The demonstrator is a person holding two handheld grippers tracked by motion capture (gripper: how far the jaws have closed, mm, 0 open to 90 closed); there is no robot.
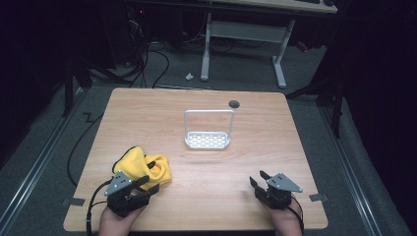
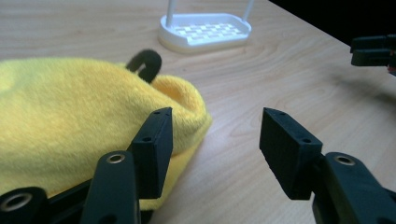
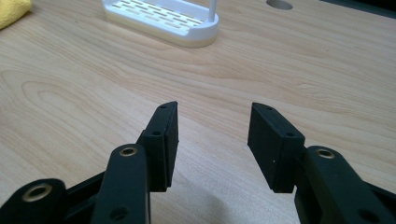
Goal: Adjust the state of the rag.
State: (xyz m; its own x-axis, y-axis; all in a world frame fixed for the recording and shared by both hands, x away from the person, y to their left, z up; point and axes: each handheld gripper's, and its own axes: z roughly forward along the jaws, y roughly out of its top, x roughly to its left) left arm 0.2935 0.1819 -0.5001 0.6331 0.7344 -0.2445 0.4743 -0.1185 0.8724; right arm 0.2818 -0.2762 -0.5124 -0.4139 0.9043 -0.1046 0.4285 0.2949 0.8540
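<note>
Here we see, nearest the person's edge of the wooden table, two hands each holding a black two-jaw gripper. The left gripper sits low at the near left, its jaws spread apart with nothing between them; in the left gripper view one jaw stands just in front of a crumpled yellow cloth and the other over bare wood, and we cannot tell whether the nearer jaw touches the fabric. The right gripper rests at the near right, well apart from the left; in the right gripper view its jaws are likewise spread, holding nothing, with only wood grain between them. In the high view the cloth lies bunched just beyond the left gripper, and a small black loop rises at its far side. Farther on, near the middle of the table, we note a white rack with a slotted base and a tall arched handle, standing upright and apart from the cloth. Beyond it, near the far edge, a round dark hole marks the tabletop. Past the table, a white desk frame stands on grey floor.
</note>
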